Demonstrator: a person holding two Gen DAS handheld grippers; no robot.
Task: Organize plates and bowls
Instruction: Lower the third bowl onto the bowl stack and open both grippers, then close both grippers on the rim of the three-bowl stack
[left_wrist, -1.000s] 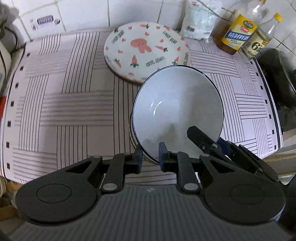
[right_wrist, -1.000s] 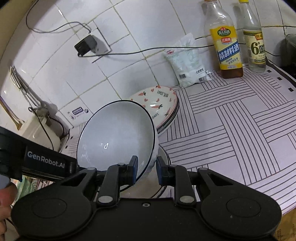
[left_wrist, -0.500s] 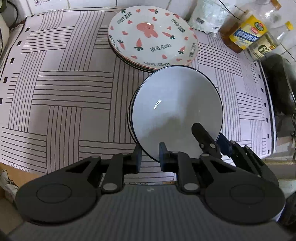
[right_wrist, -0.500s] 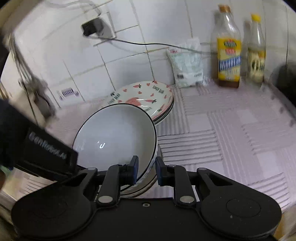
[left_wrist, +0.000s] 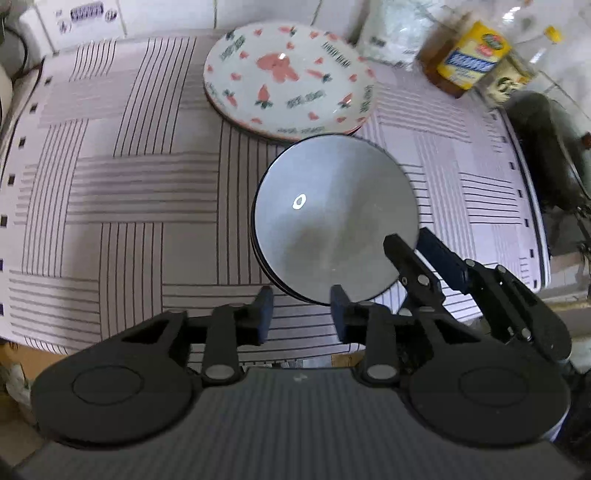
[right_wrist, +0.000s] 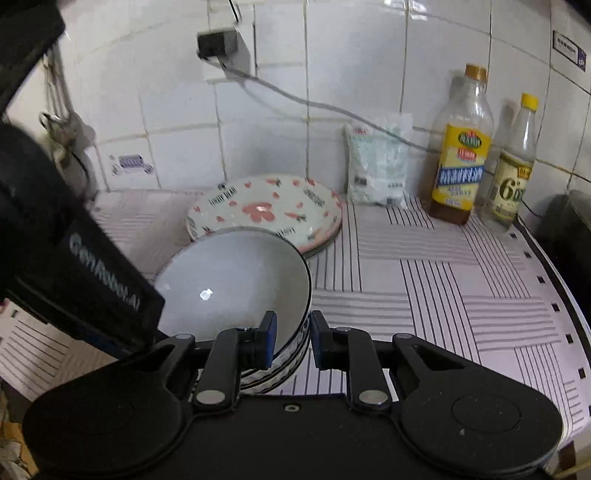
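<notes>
Left wrist view: the left tongs (left_wrist: 301, 314), jaws just opened, are released at the near rim of the stacked grey bowls (left_wrist: 334, 218) on the table (left_wrist: 110, 192). One stack of carrot-print plates (left_wrist: 288, 77) is seen beyond, with two bottles (left_wrist: 469, 62) far right.

Right wrist view: the right tongs (right_wrist: 293, 338) are clenched on the top bowl's (right_wrist: 236, 284) rim.

Both grippers are matte black: the left gripper (left_wrist: 301, 319) has blue-padded fingers (left_wrist: 265, 314), silver pivot screws, round discs and a ribbed grey body; the right gripper (right_wrist: 293, 341) looks alike.
</notes>
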